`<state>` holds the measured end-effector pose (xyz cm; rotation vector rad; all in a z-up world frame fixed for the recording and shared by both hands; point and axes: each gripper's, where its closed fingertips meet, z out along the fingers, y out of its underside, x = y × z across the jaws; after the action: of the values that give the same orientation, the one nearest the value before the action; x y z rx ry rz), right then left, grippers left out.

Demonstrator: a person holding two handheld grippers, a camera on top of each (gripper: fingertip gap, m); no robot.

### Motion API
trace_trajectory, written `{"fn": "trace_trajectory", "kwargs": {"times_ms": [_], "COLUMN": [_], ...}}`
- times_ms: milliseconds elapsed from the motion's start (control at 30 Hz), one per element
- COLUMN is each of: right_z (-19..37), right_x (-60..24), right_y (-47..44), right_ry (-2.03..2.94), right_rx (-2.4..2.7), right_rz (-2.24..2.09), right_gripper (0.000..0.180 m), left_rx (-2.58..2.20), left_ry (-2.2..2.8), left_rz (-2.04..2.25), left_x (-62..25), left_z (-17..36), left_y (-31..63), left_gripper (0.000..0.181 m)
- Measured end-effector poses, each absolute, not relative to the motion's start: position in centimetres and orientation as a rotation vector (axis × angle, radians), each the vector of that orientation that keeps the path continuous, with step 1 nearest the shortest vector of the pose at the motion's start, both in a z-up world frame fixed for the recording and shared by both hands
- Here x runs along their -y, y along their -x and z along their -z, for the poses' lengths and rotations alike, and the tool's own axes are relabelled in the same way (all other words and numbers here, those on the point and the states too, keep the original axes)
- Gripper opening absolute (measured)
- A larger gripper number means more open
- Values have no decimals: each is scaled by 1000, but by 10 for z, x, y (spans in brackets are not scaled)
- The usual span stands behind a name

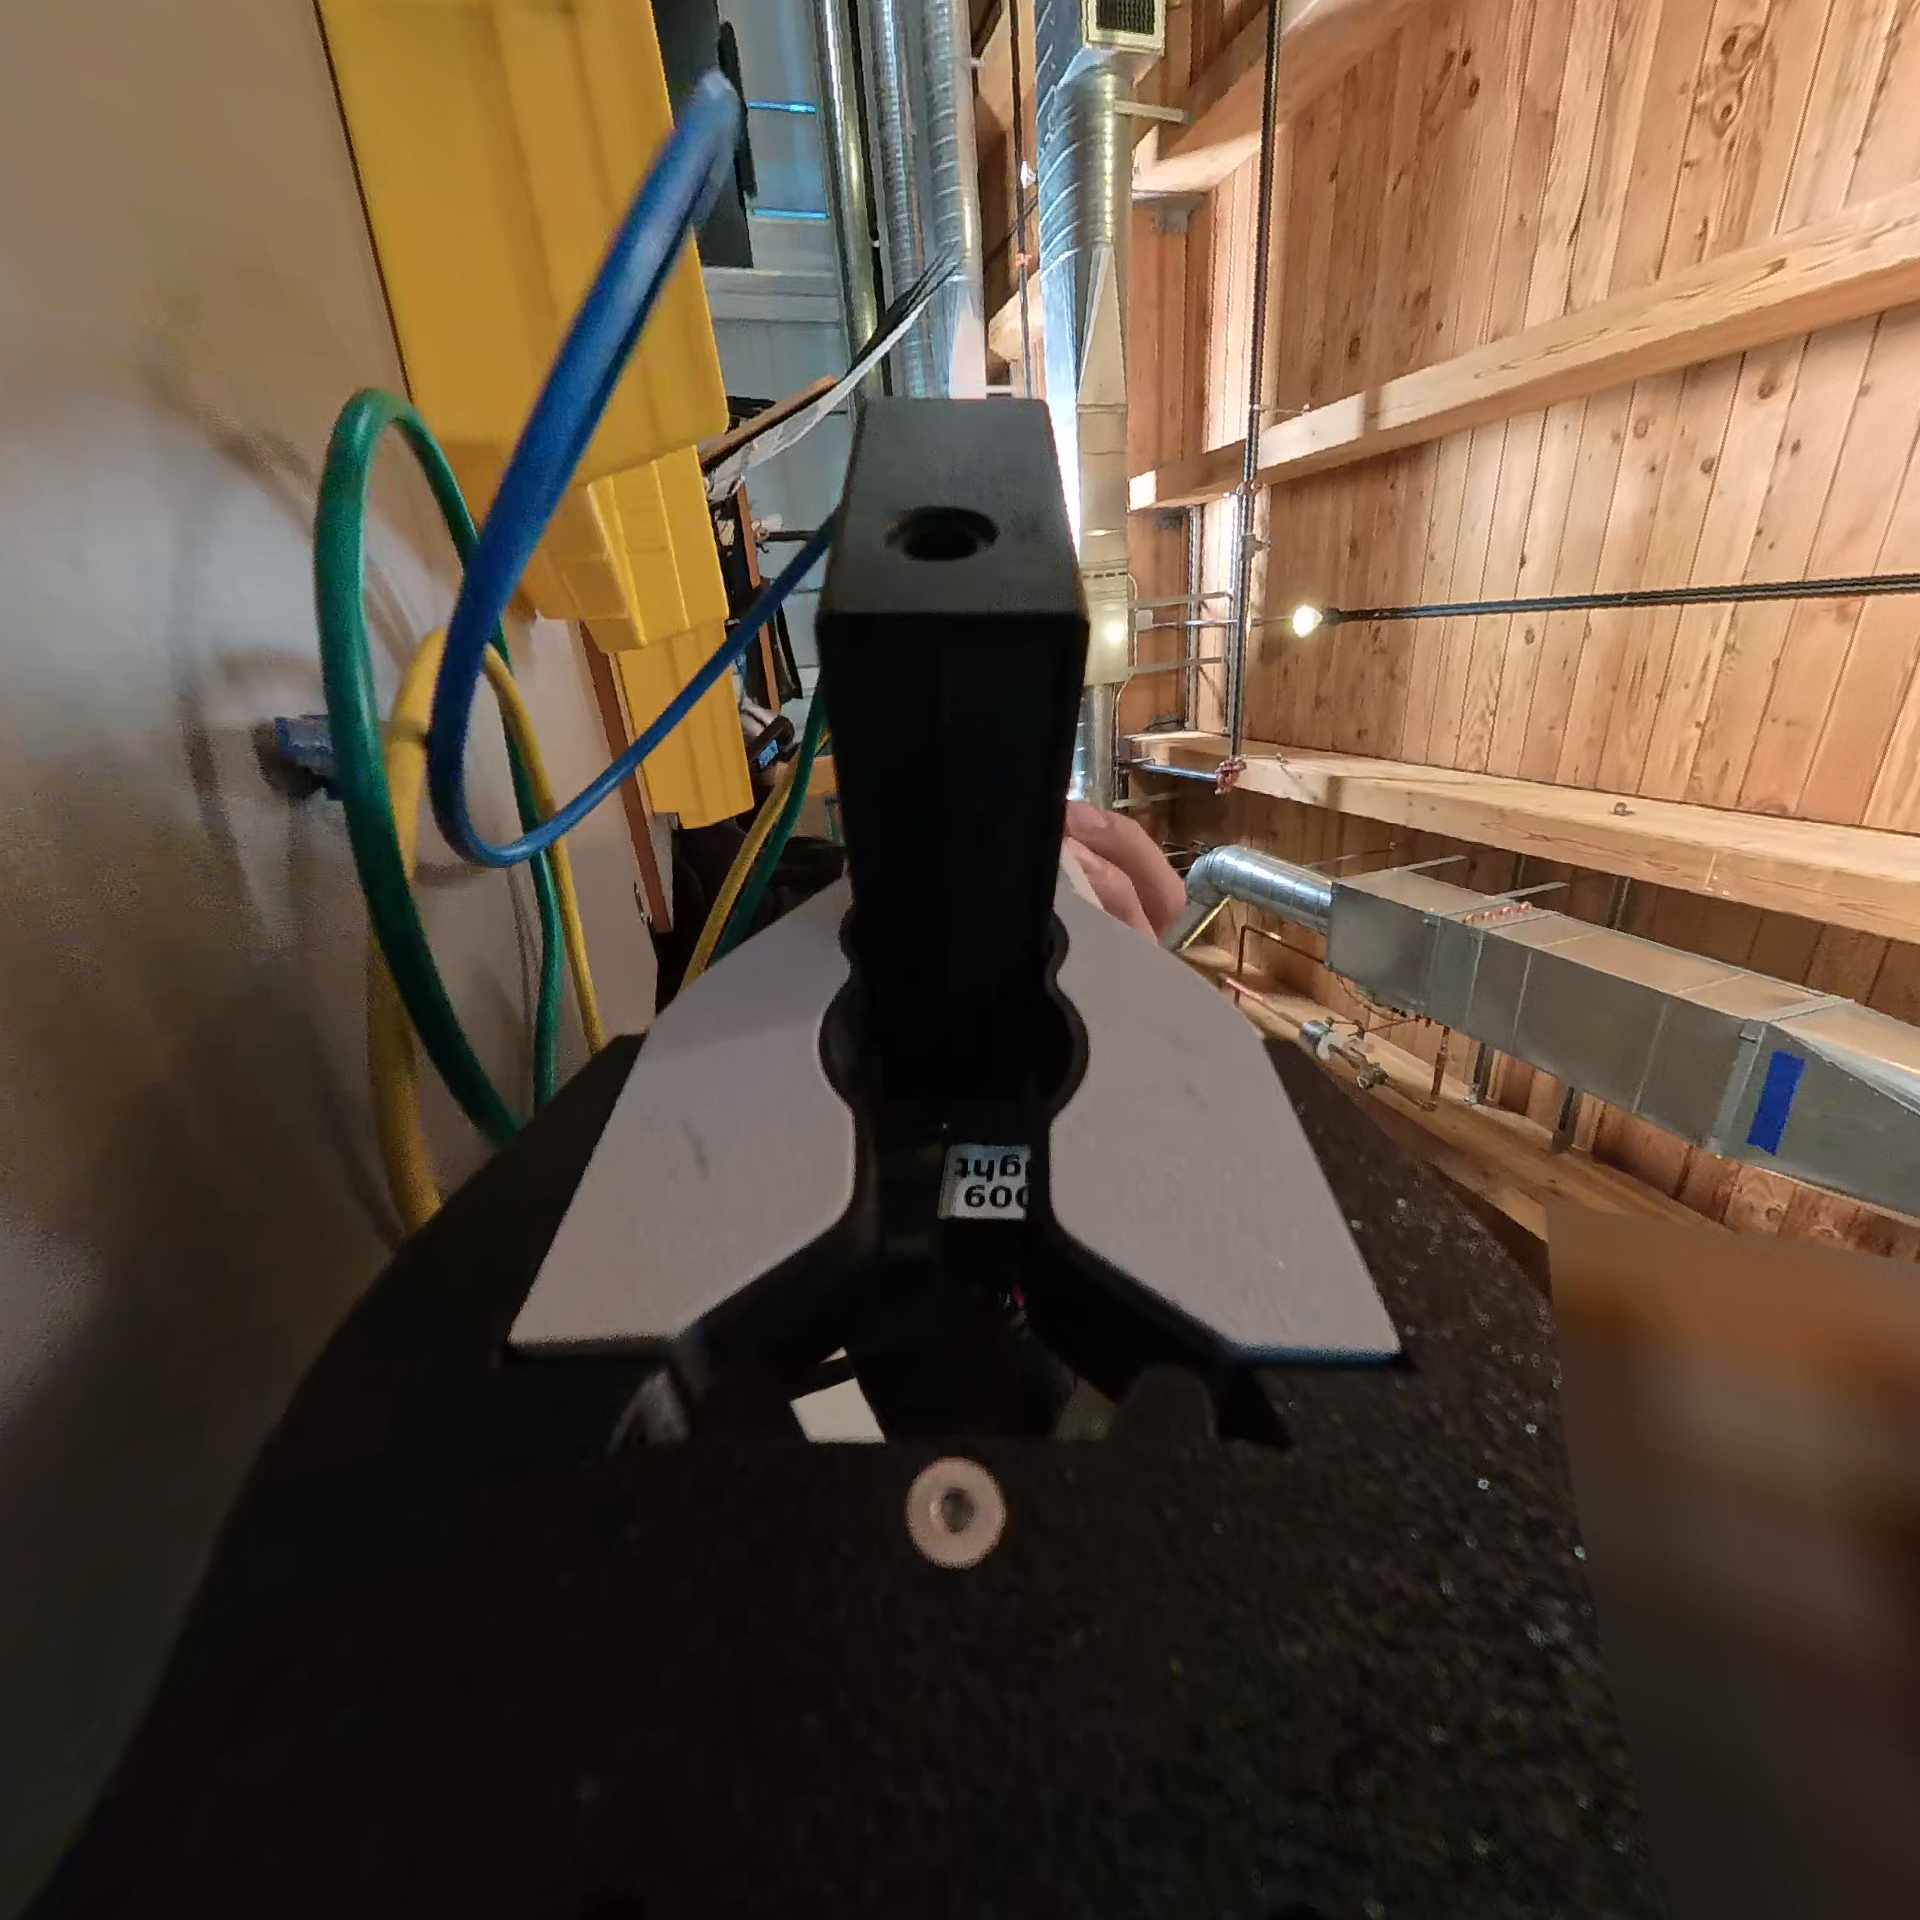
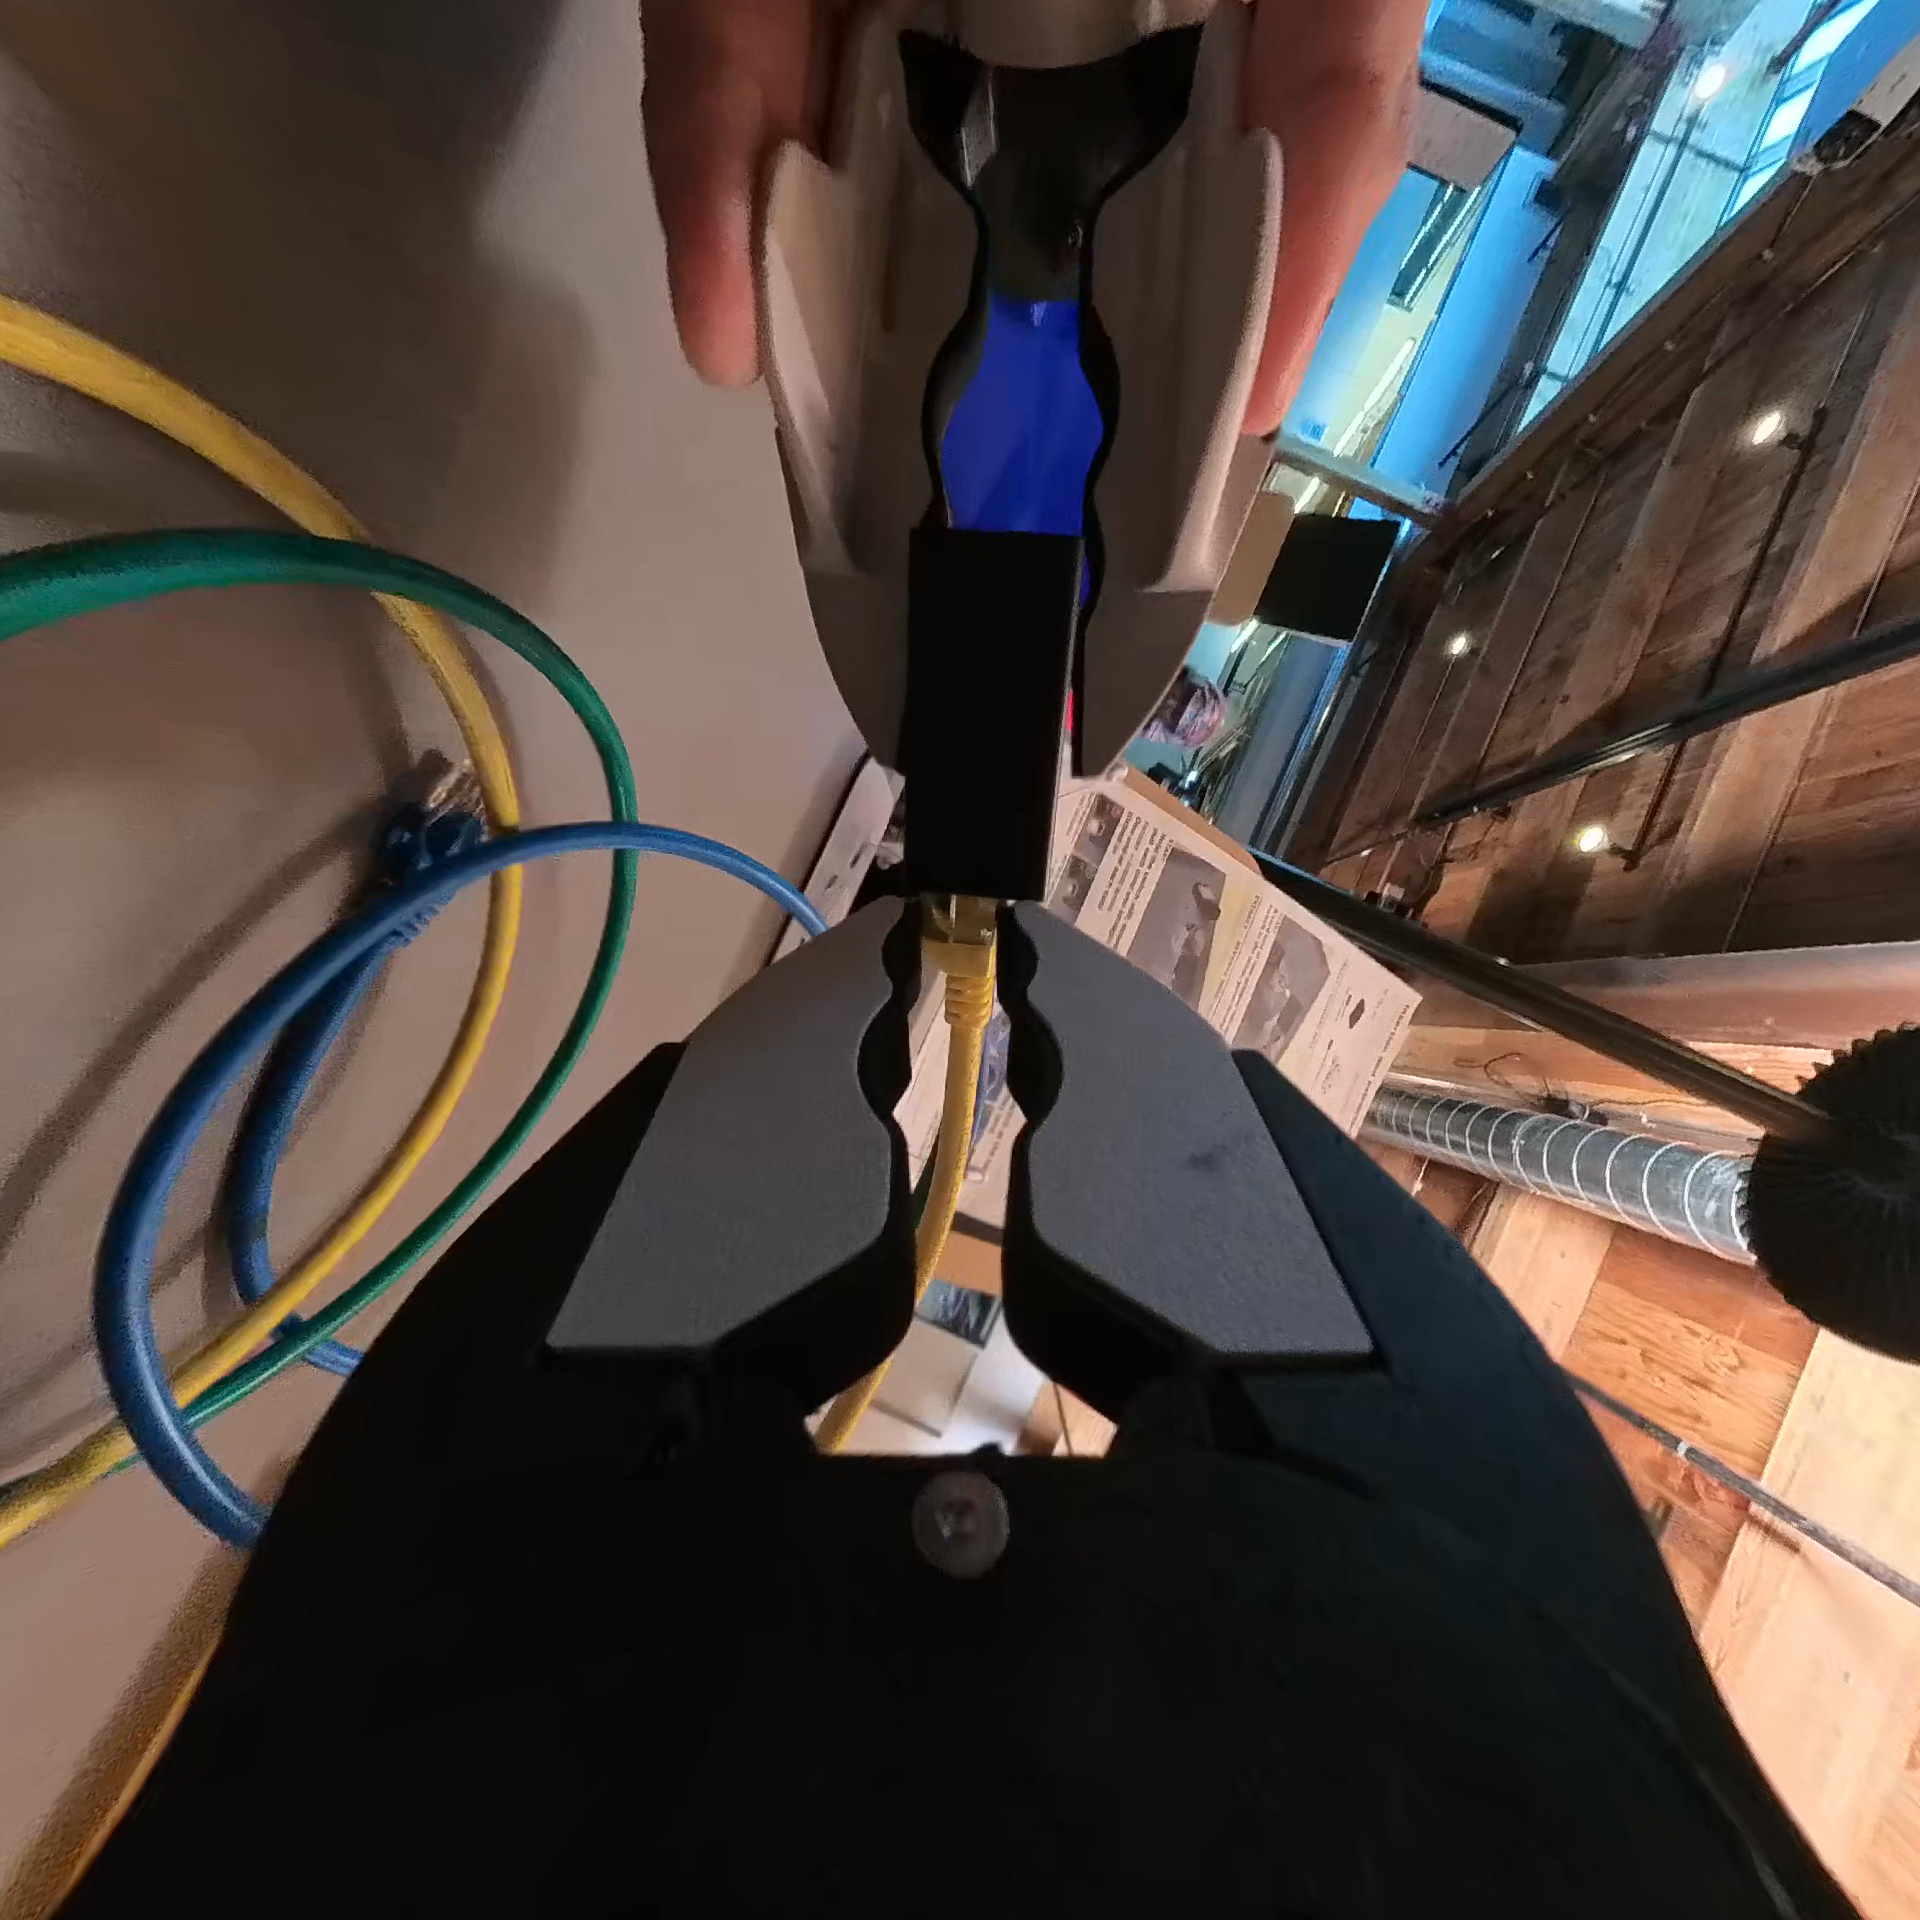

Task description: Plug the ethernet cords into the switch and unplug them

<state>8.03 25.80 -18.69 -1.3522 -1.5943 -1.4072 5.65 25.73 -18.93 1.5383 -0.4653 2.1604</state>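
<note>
The black switch (image 1: 951, 675) is a small oblong box, and my left gripper (image 1: 951, 935) is shut on it and holds it up off the table. In the right wrist view the switch (image 2: 987, 831) points at me, with the left gripper (image 2: 987, 748) and a hand (image 2: 717, 208) behind it. My right gripper (image 2: 958, 935) is closed around the plug of the yellow cord (image 2: 966, 966), which sits at the switch's near end. The green cord (image 2: 613, 748) and blue cord (image 2: 156, 1195) lie looped on the beige table (image 2: 312, 312). The blue cord's plug (image 2: 421, 831) lies loose there.
The cord loops also show in the left wrist view: green (image 1: 343, 727), blue (image 1: 582, 416), yellow (image 1: 400, 935). A yellow moulded block (image 1: 540, 260) stands at the table's far side. Printed sheets (image 2: 1226, 956) lie beyond the switch. A metal duct (image 1: 1558, 987) runs along wooden boards.
</note>
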Motion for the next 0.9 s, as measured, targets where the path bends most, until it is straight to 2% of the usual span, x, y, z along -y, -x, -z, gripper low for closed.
{"fn": "trace_trajectory", "kwargs": {"times_ms": [300, 500, 900], "right_z": [181, 181, 191], "right_x": [-250, -250, -255], "right_y": [-72, -71, -73], "right_ry": [1202, 1337, 1483], "right_rx": [1711, 1634, 1565], "right_rz": [1421, 1350, 1527], "right_gripper": [14, 14, 14], "left_rx": [556, 553, 537], "left_ry": [-1457, -1449, -1672], "left_rz": [-2142, -2140, -2185], "left_x": [-248, -247, -261], "left_z": [185, 184, 197], "left_y": [-49, -47, -52], "left_gripper": [27, 27, 31]}}
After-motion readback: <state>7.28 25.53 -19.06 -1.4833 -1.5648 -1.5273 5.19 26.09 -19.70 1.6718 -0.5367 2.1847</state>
